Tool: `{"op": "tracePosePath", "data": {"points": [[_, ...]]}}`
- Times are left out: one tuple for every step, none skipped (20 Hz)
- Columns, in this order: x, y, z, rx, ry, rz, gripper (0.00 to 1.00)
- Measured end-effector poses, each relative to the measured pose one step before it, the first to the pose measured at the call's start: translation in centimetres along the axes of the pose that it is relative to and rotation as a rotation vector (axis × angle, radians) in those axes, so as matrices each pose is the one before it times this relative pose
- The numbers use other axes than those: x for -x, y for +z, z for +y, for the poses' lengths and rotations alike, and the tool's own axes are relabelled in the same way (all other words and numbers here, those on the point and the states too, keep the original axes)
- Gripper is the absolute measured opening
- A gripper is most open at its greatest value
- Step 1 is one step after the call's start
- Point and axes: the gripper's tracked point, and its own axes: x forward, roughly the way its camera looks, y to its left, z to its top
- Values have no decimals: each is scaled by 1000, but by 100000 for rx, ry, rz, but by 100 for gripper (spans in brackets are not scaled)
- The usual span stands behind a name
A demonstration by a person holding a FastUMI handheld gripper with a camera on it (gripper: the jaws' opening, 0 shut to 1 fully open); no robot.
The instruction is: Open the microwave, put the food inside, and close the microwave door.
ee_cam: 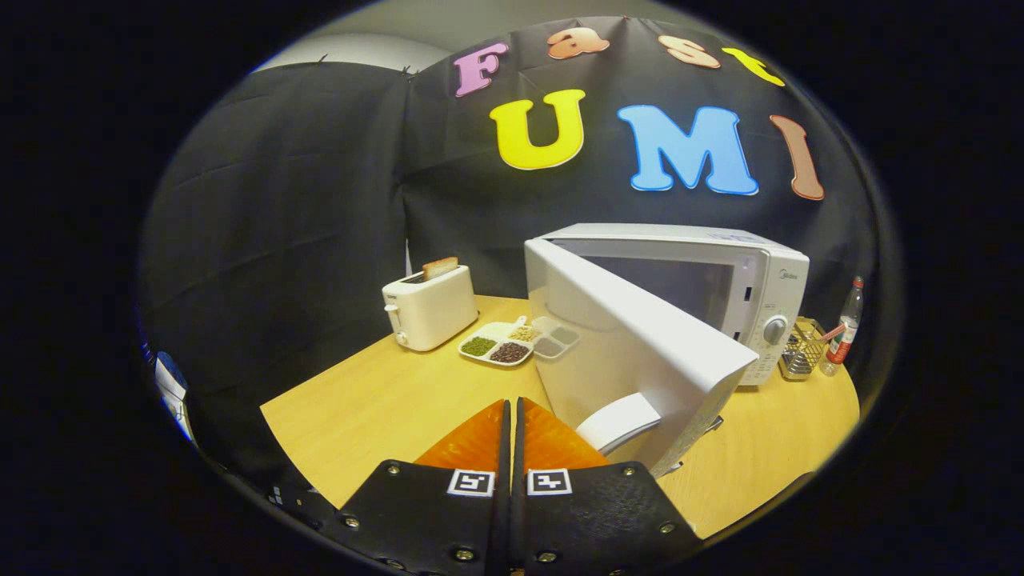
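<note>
The microwave (744, 280) is open, so the first part of the job looks done. Its door (632, 352) is swung out wide toward the hand-held gripper (512, 416), and the handle (620, 422) sits just off to the side of the fingertips.

The hand-held gripper has its two fingers pressed together with only a thin seam between them, and nothing is caught there. It hovers low over the bench (384, 408), near the door's outer edge but not touching it.

What's left, by my reckoning, is the bigger half: fetching the food, setting it in the cavity, then pushing the door shut. From here the cavity looks empty, though the door hides part of it.

The food is most likely the divided tray (498, 344), which lies on the bench just beside the microwave's hinge side, between it and the toaster (430, 308). The tray is shallow, with separate compartments holding green, dark and pale grains or beans. A second, darker little tray (555, 336) rests against it.
</note>
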Motion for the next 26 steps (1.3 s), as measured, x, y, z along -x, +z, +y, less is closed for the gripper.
{"op": "tracePosePath", "data": {"points": [[-143,184,-848,-481,-1450,-168,1],[-82,273,-902,-590,-1529,-375,1],[-129,173,-933,-557,-1363,-236,1],[-240,120,-768,-334,-1257,-166,1],[-132,149,-812,-296,-1452,-203,1],[-199,116,-878,-488,-1376,-273,1],[-224,147,-683,-474,-1076,-83,1],[-272,52,-847,-832,-1436,265,1],[-239,138,-622,-867,-980,-58,1],[-222,289,-739,-730,-972,-319,1],[-341,319,-552,-51,-874,-459,1],[-355,300,-675,256,-1110,-590,1],[-414,239,-662,103,-1041,-559,1],[-429,226,-617,-280,-1240,-168,1],[-543,216,-559,-695,-1325,-118,1],[-577,358,-548,-752,-1139,-269,1],[-478,315,-528,-362,-1213,-489,1],[-581,364,-514,118,-1443,-232,1],[-588,215,-458,311,-1302,-152,1],[-663,262,-456,195,-1324,-62,1],[-606,203,-371,-75,-1337,-183,1],[-524,251,-156,-547,-389,-106,1],[-645,18,-198,222,-1391,-19,1],[-614,215,-303,553,-1283,-28,1],[-583,109,-184,295,-1164,-108,1],[-564,242,-213,151,-972,-191,1]]}}
